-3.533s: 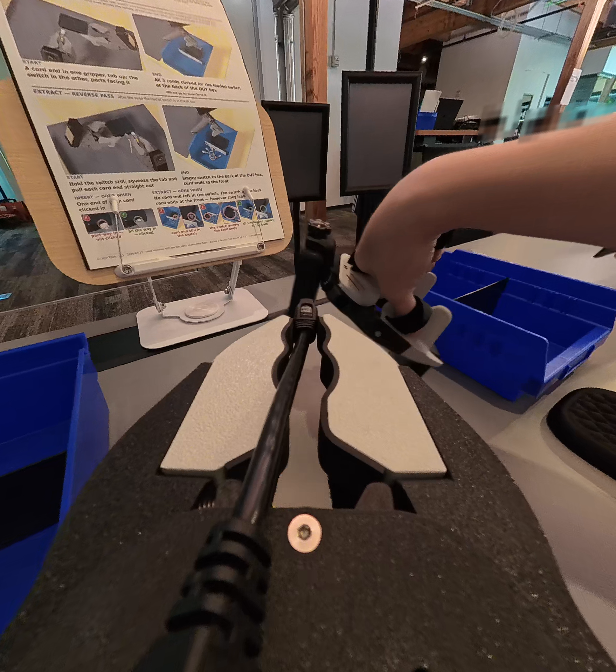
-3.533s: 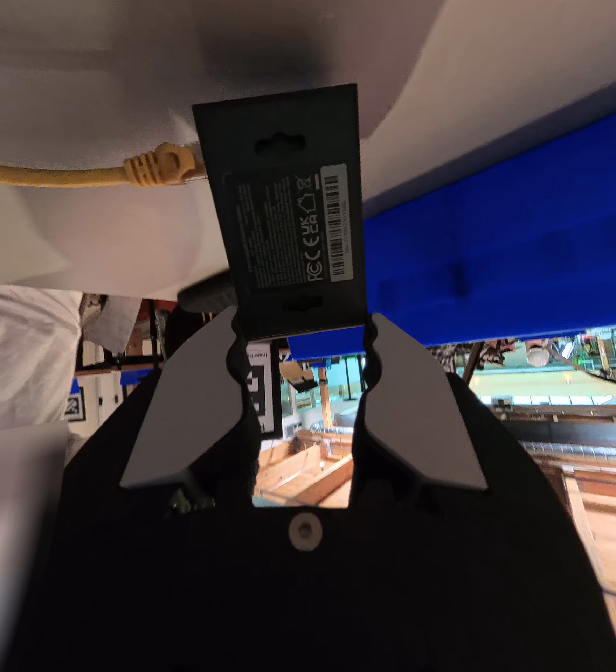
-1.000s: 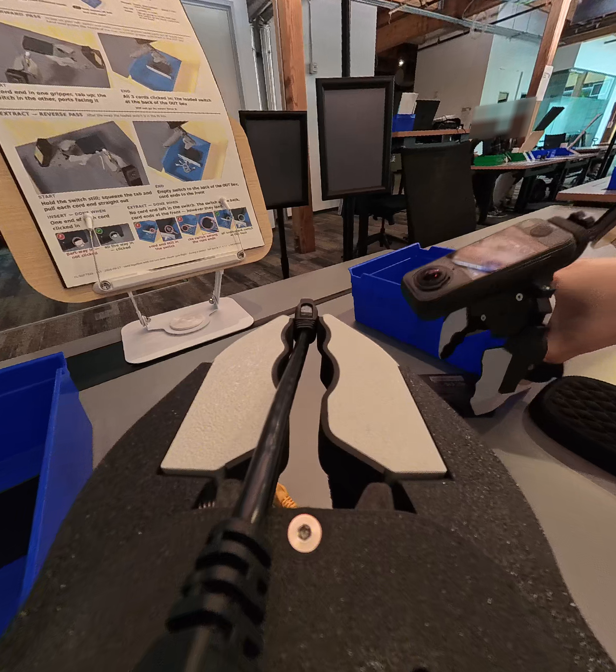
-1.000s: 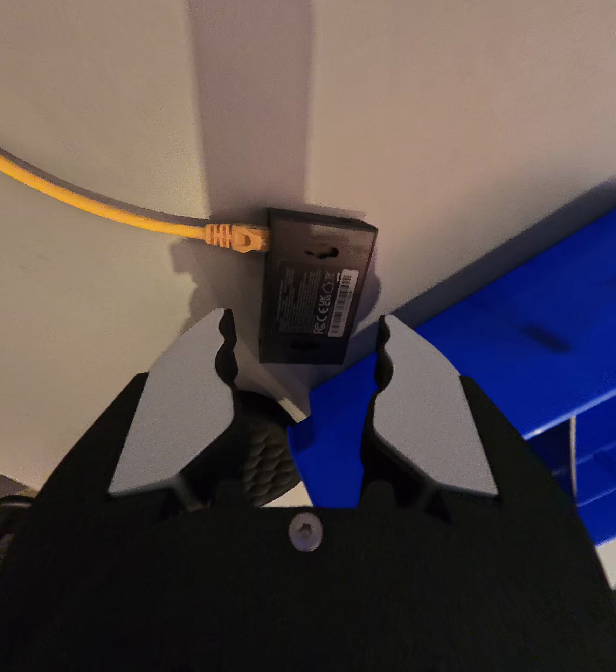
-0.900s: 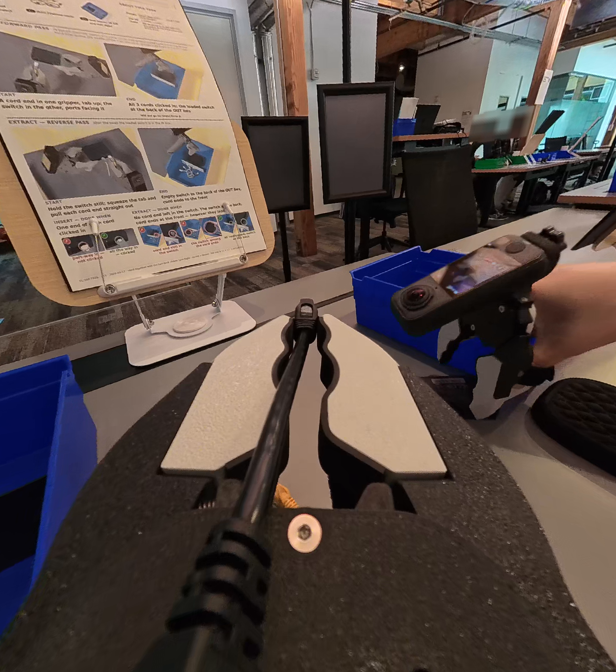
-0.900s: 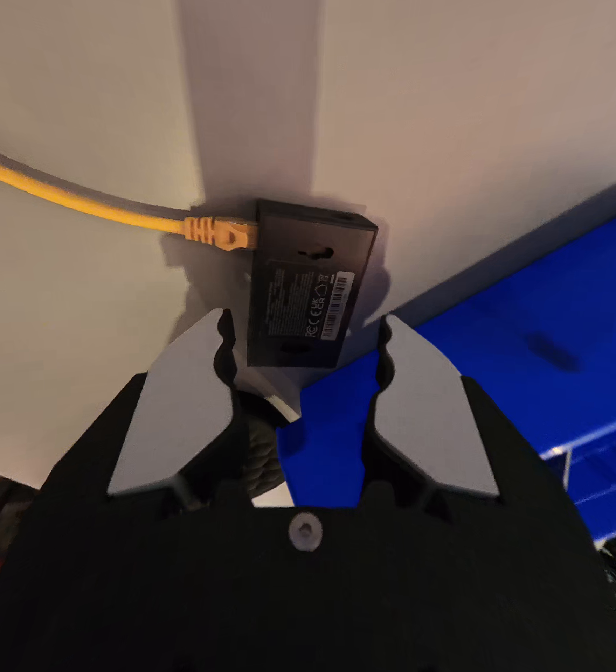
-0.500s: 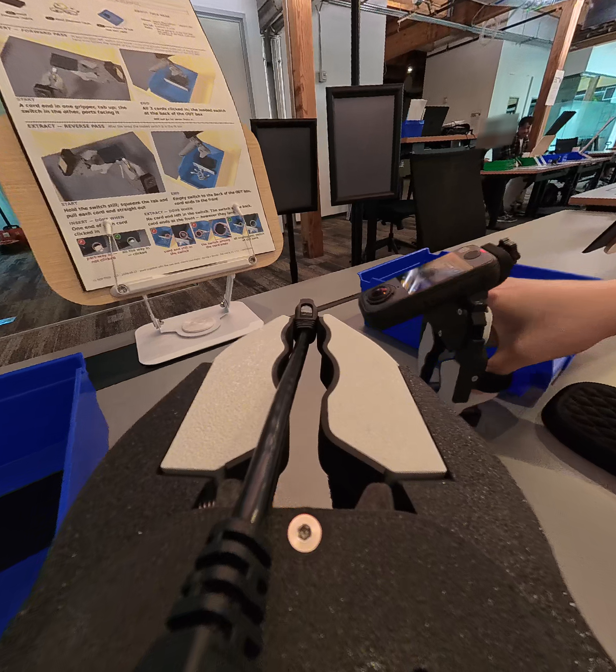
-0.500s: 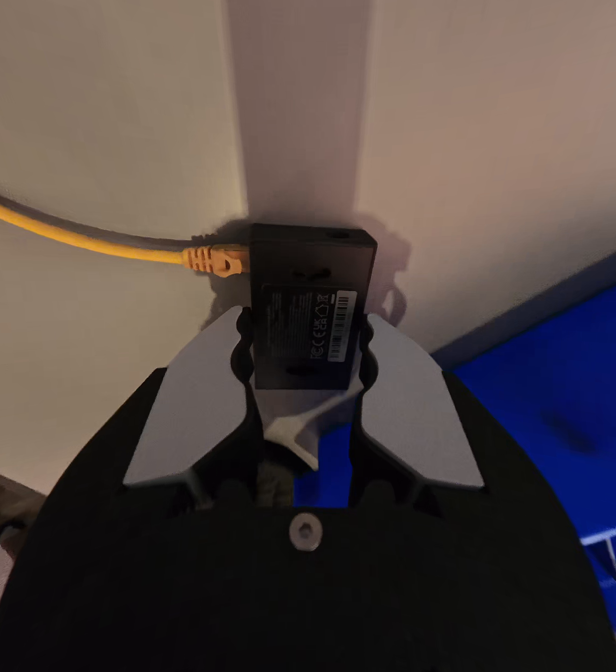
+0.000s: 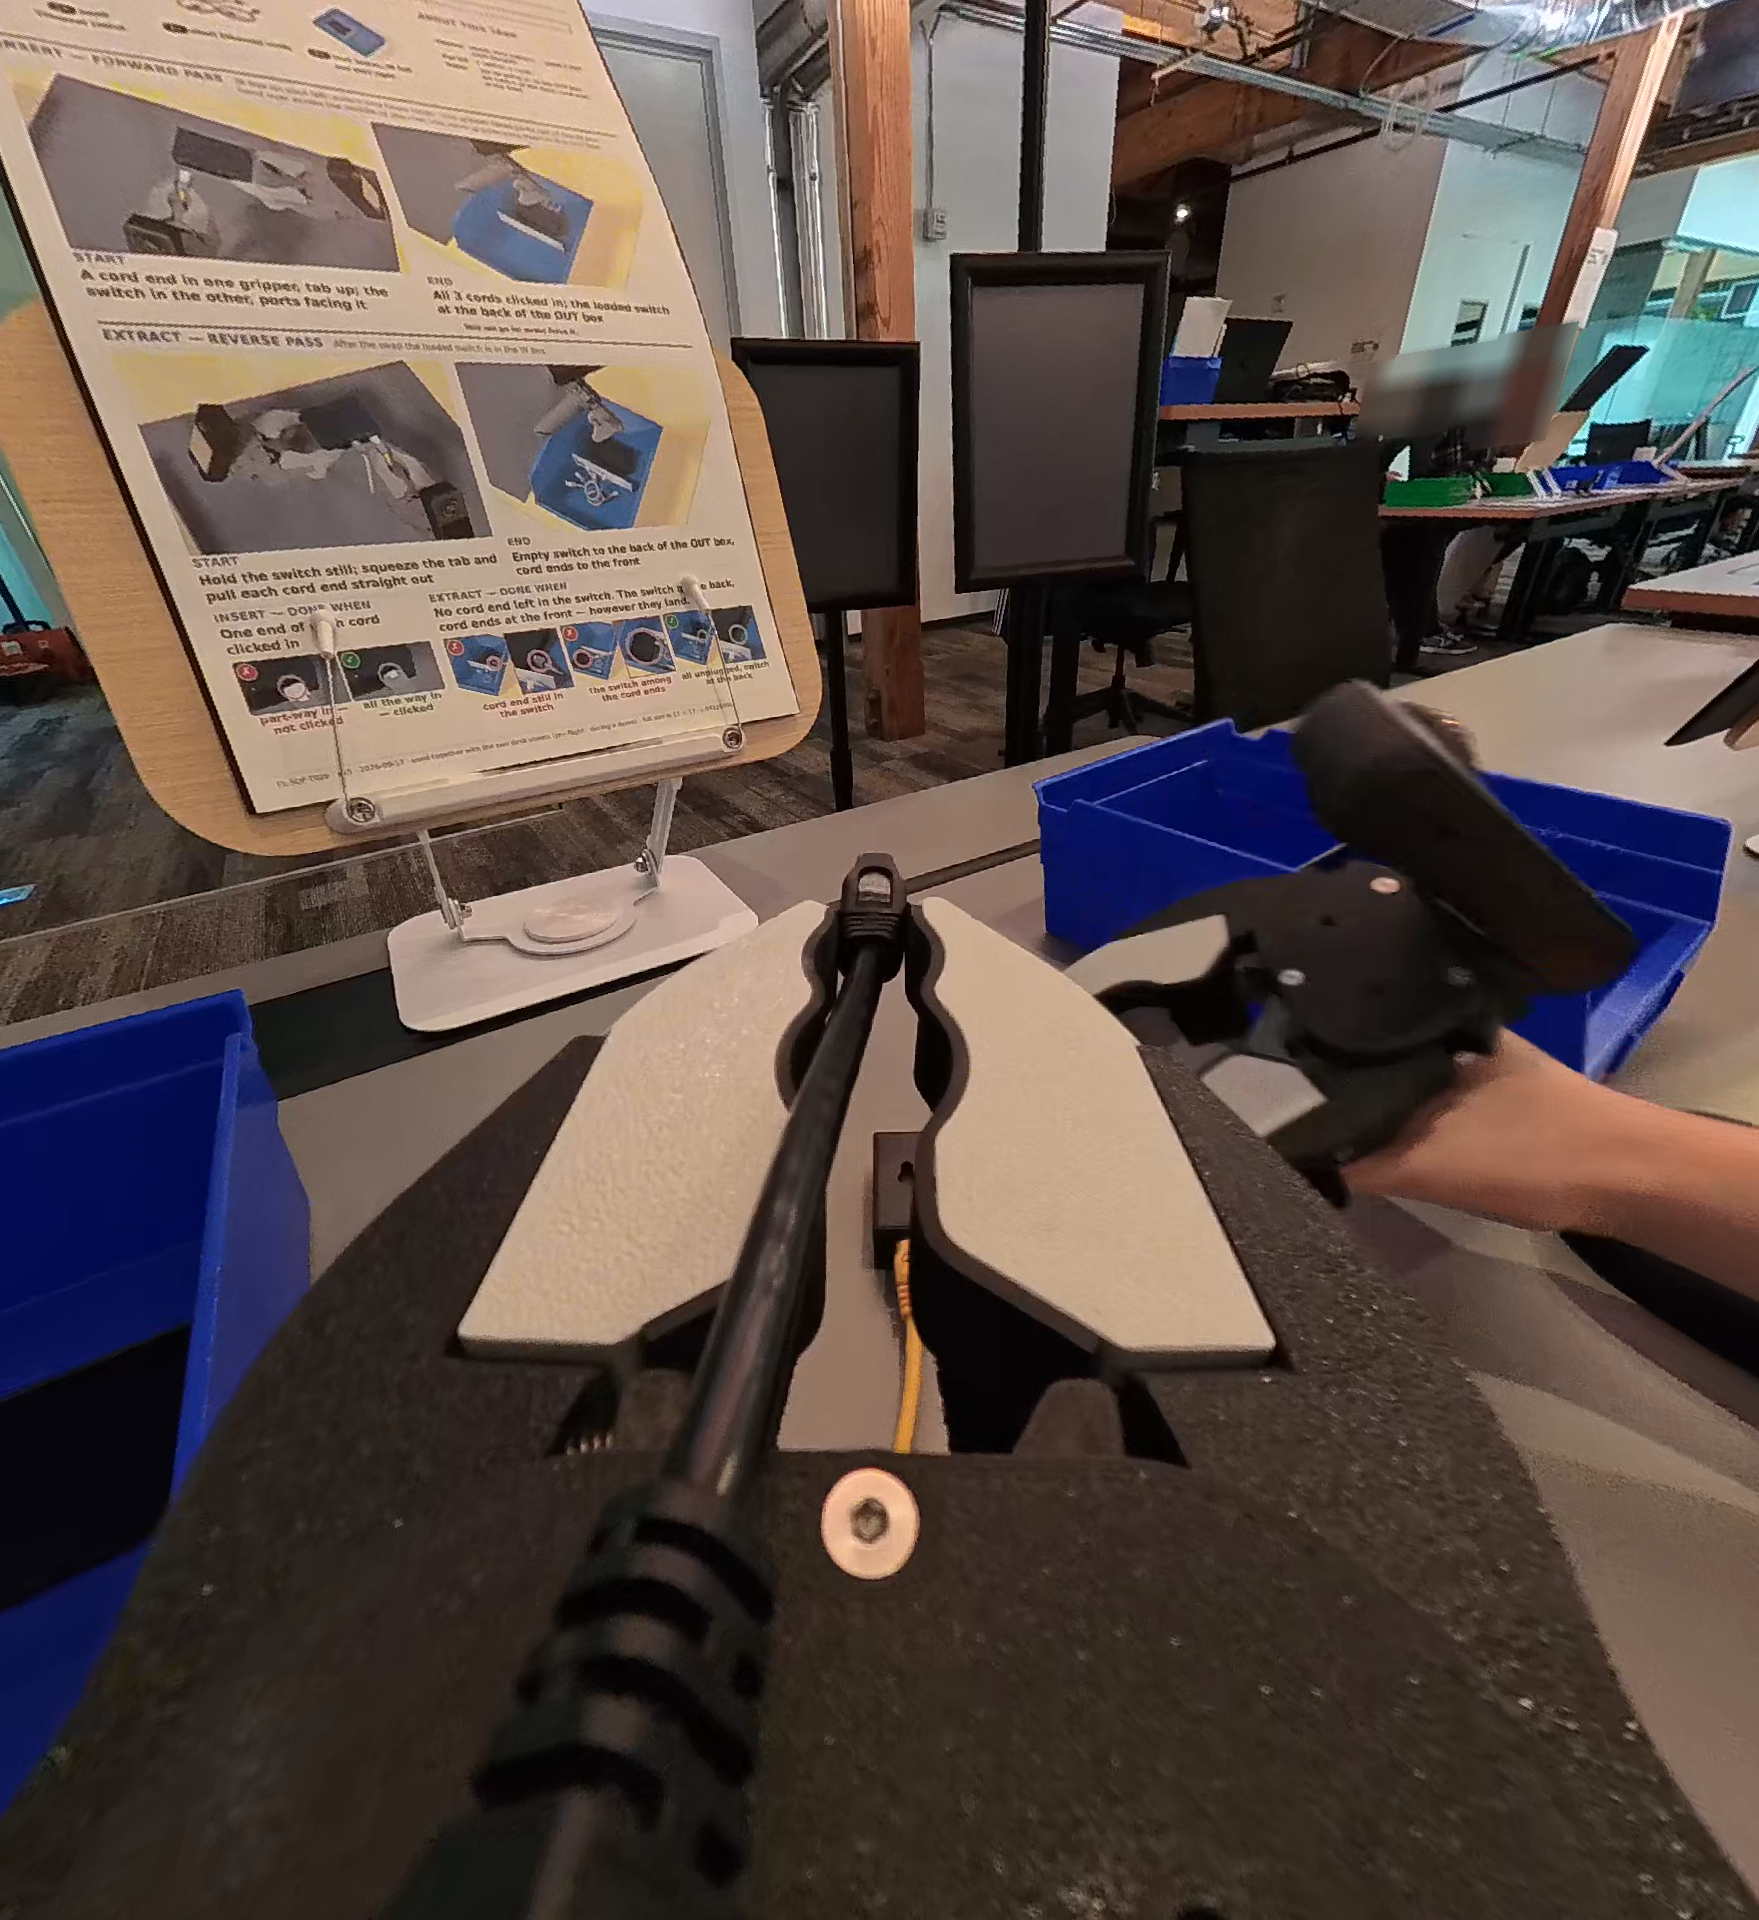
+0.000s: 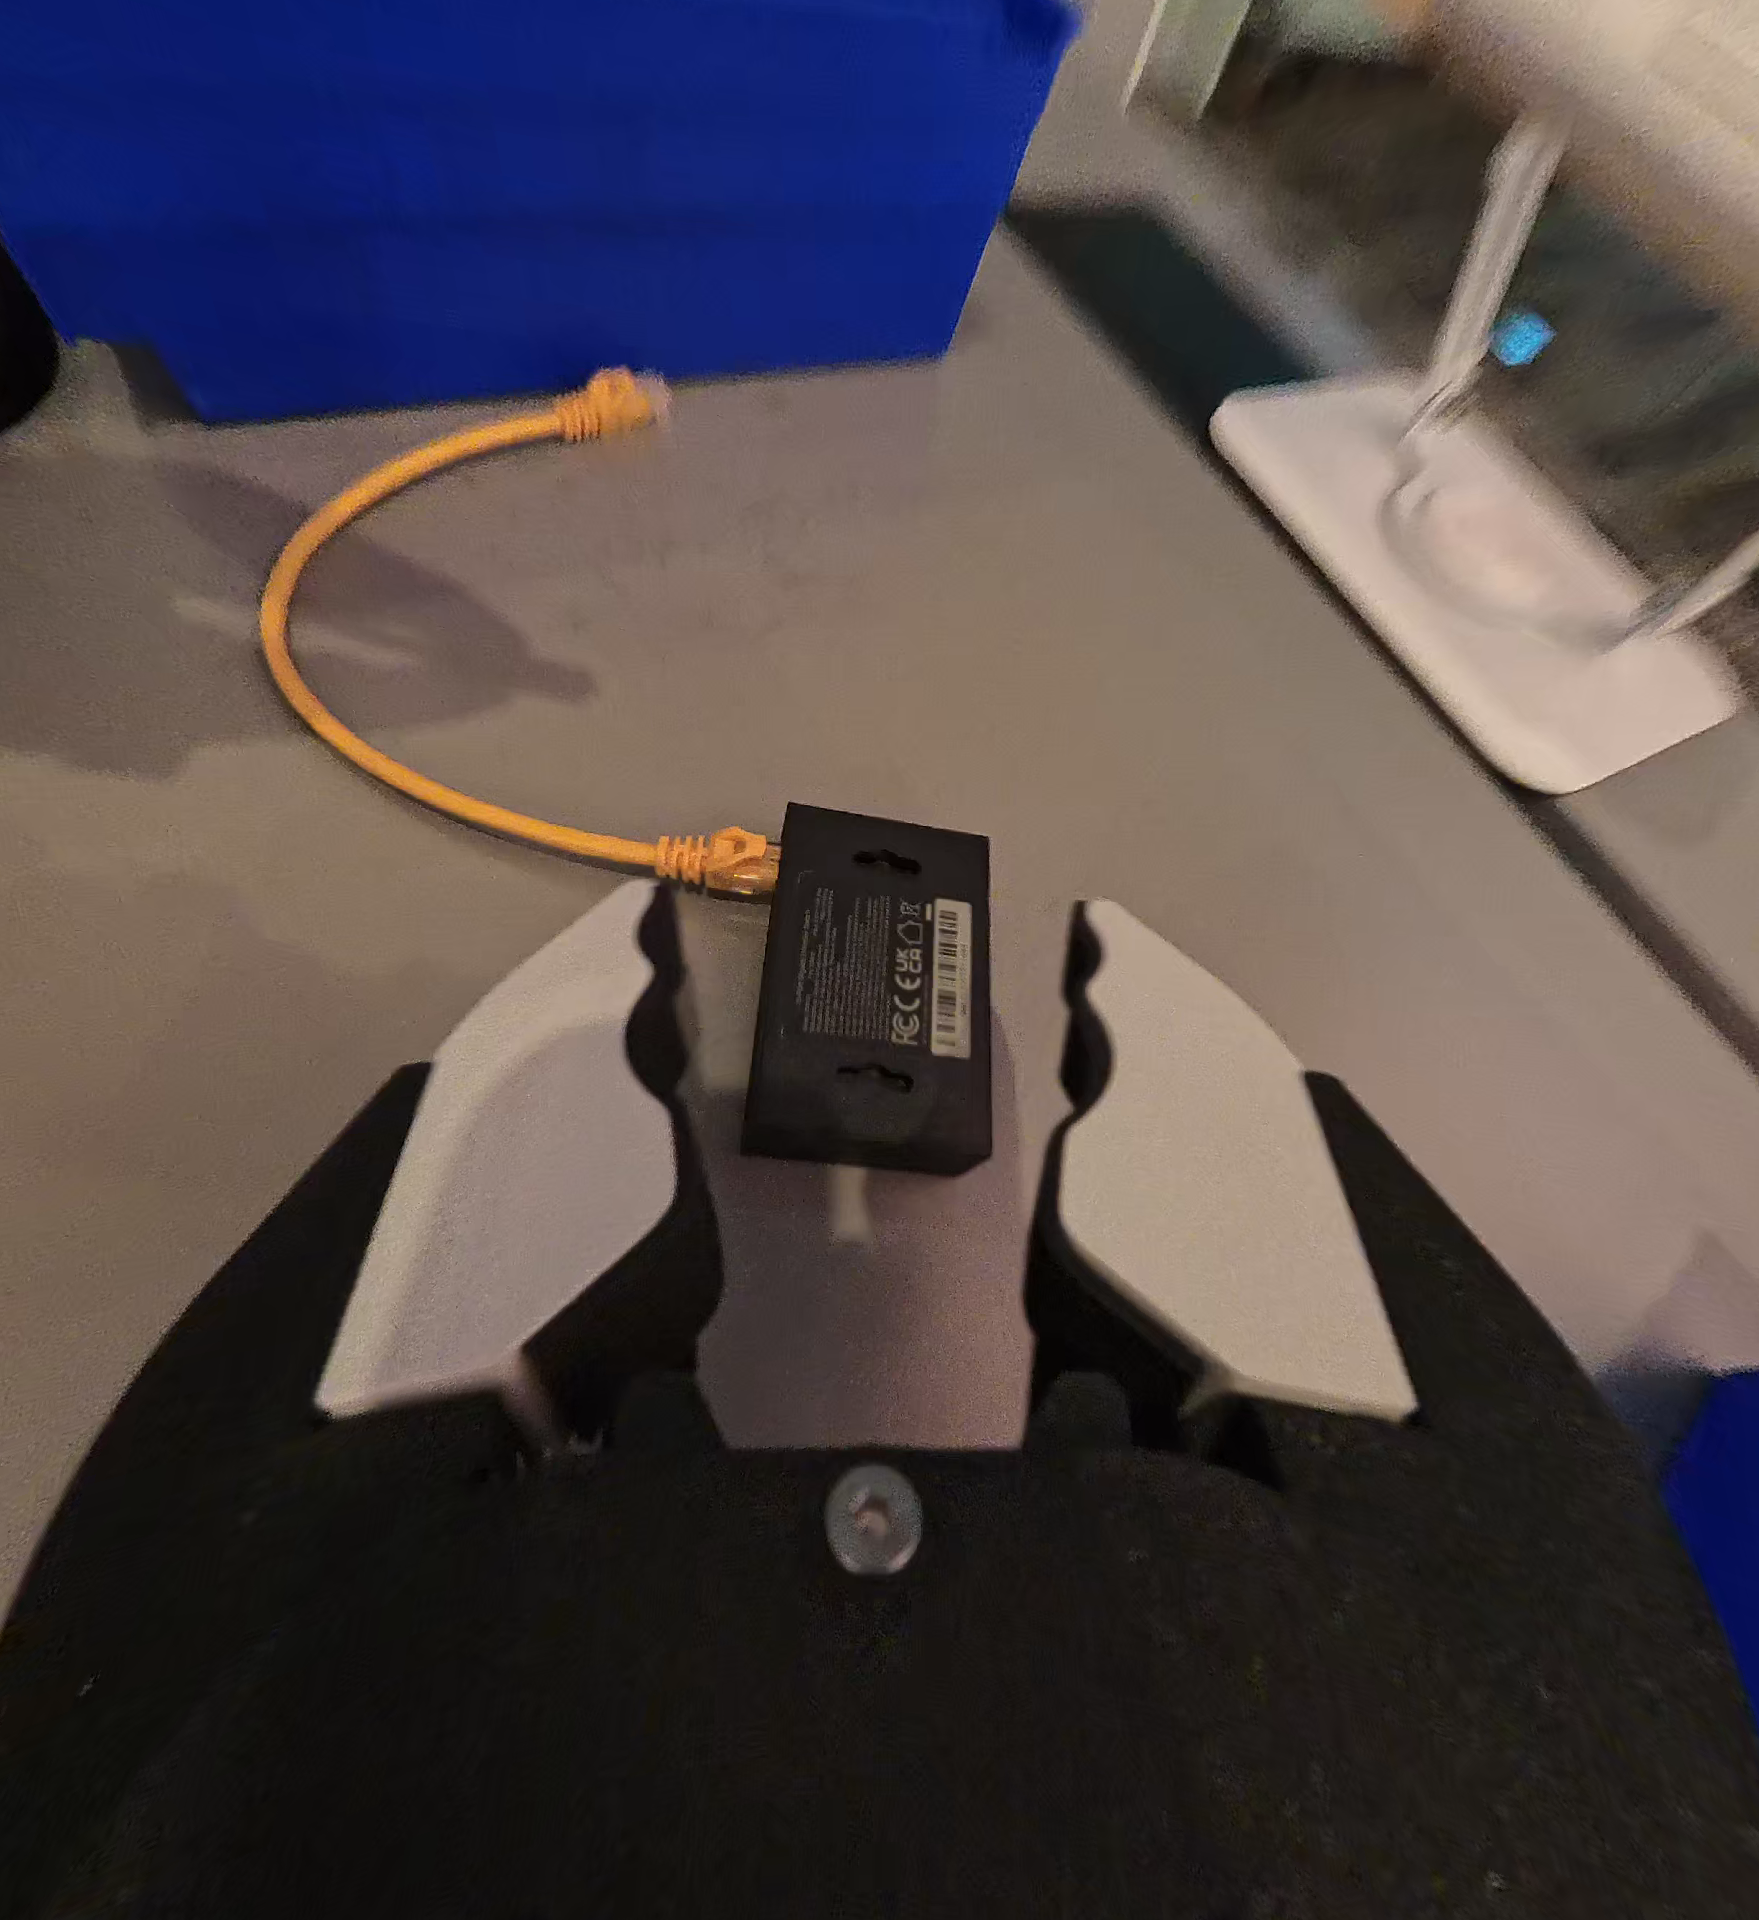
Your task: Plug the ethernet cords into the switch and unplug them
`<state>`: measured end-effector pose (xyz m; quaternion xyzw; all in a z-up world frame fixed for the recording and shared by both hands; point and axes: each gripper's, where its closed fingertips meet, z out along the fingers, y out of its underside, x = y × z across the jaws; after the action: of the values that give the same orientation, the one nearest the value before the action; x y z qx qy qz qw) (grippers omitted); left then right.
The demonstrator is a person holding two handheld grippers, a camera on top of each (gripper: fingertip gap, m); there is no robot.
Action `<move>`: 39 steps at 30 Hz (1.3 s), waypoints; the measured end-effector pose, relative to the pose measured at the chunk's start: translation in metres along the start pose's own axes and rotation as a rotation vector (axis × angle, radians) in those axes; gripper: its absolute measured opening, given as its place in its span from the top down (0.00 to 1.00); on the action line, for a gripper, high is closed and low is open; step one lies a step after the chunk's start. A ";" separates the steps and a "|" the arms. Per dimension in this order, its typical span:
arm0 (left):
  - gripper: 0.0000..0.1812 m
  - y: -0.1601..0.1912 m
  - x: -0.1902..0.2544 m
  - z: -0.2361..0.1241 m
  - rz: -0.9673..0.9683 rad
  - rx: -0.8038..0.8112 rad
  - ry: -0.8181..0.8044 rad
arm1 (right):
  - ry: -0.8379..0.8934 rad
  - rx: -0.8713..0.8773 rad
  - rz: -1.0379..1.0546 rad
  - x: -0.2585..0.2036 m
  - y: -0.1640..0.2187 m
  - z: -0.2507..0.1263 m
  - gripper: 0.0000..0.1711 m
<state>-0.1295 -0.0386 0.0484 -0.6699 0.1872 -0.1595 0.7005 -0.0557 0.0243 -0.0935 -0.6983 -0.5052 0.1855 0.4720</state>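
My left gripper (image 9: 873,925) is shut on a black ethernet cord (image 9: 813,1164), whose plug (image 9: 873,891) sticks out past the fingertips. The black switch (image 10: 870,997) lies on the grey table with its labelled underside up. My right gripper (image 10: 867,909) is open, with a finger on each side of the switch and gaps between. A yellow cord (image 10: 335,717) is plugged into the switch's left side, and its free plug (image 10: 615,400) lies near a blue bin. In the left wrist view the switch (image 9: 894,1184) shows between my fingers, with the right gripper (image 9: 1176,1023) beside it.
A blue bin (image 9: 75,1195) stands at the left and a second blue bin (image 9: 1218,831) at the right back. An instruction board on a white stand (image 9: 563,935) stands at the table's far edge; its base (image 10: 1477,582) is right of the switch. A person's hand (image 9: 1540,1132) holds the right gripper. Some 15 cm of space lies between my two pairs of fingers.
The right gripper was shut on the switch half a second ago. It has since swung round and opened, and the switch lies on the table. The left gripper still holds the black cord.
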 end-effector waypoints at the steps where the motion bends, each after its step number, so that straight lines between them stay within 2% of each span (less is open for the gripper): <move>1: 0.94 0.000 0.001 0.000 0.002 0.002 0.002 | 0.030 0.053 -0.015 -0.002 0.000 -0.009 0.54; 3: 0.94 -0.001 0.003 0.000 0.004 0.003 0.007 | 0.088 0.114 -0.022 -0.002 0.006 -0.018 0.49; 5: 0.94 0.000 0.005 0.001 0.007 0.000 0.011 | 0.101 0.022 0.002 -0.002 0.028 -0.014 0.47; 9: 0.94 0.002 0.005 0.003 0.012 -0.009 0.011 | 0.029 -0.175 0.160 -0.005 0.060 0.000 0.53; 12: 0.94 0.003 0.004 0.003 0.005 -0.012 0.010 | -0.025 -0.248 0.275 -0.010 0.069 0.009 0.49; 14: 0.94 0.002 0.003 0.002 0.004 -0.008 0.008 | 0.003 -0.245 0.265 -0.006 0.067 0.013 0.53; 21: 0.94 0.003 0.005 0.003 0.002 -0.014 0.016 | 0.002 -0.251 0.264 -0.005 0.064 0.020 0.55; 23: 0.94 0.003 0.005 0.004 0.006 -0.014 0.017 | -0.007 -0.239 0.251 -0.006 0.062 0.020 0.64; 30: 0.94 0.005 0.003 0.004 -0.004 -0.018 0.016 | 0.016 -0.249 0.216 -0.002 0.054 0.007 0.64; 39: 0.94 0.007 0.002 0.005 -0.021 -0.030 0.024 | -0.024 -0.170 0.406 0.020 0.027 -0.028 0.65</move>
<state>-0.1254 -0.0350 0.0412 -0.6802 0.1907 -0.1722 0.6865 -0.0126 0.0274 -0.0985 -0.8207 -0.3737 0.2419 0.3582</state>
